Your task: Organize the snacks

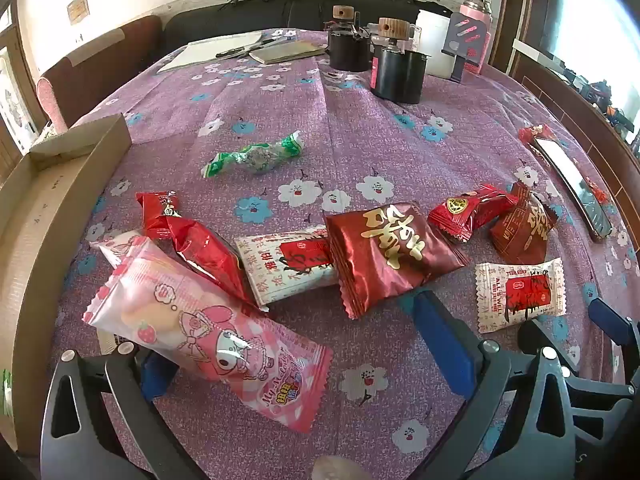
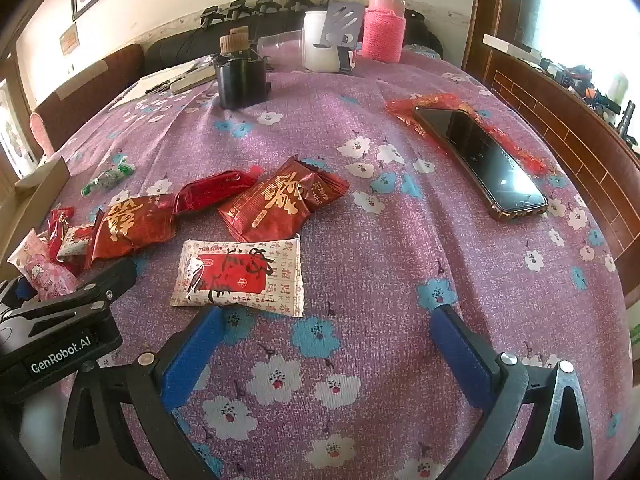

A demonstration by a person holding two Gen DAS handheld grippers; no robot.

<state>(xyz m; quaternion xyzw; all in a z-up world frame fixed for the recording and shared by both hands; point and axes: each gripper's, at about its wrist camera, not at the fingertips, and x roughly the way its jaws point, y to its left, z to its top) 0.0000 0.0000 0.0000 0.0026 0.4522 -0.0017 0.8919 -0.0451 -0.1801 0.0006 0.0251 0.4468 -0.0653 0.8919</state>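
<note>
Several wrapped snacks lie scattered on the purple flowered tablecloth [image 1: 320, 120]. A pink cartoon pack [image 1: 200, 320] lies between the wide jaws of my open left gripper [image 1: 300, 360] and covers its left finger. Beyond it are a bright red pack [image 1: 192, 240], a white-and-red pack [image 1: 288, 264], a dark red pack with gold writing [image 1: 384, 256] and a green candy [image 1: 254, 156]. My right gripper [image 2: 324, 352] is open over bare cloth. A second white-and-red pack [image 2: 240, 276] lies just ahead of its left finger, with another dark red pack [image 2: 280, 204] behind that.
An open cardboard box [image 1: 40, 200] stands at the left table edge. A phone [image 2: 480, 160] rests on a red wrapper at the right. At the far end stand black containers [image 1: 396, 72], a white tub [image 2: 320, 44], a pink bottle [image 2: 384, 28] and papers [image 1: 216, 50].
</note>
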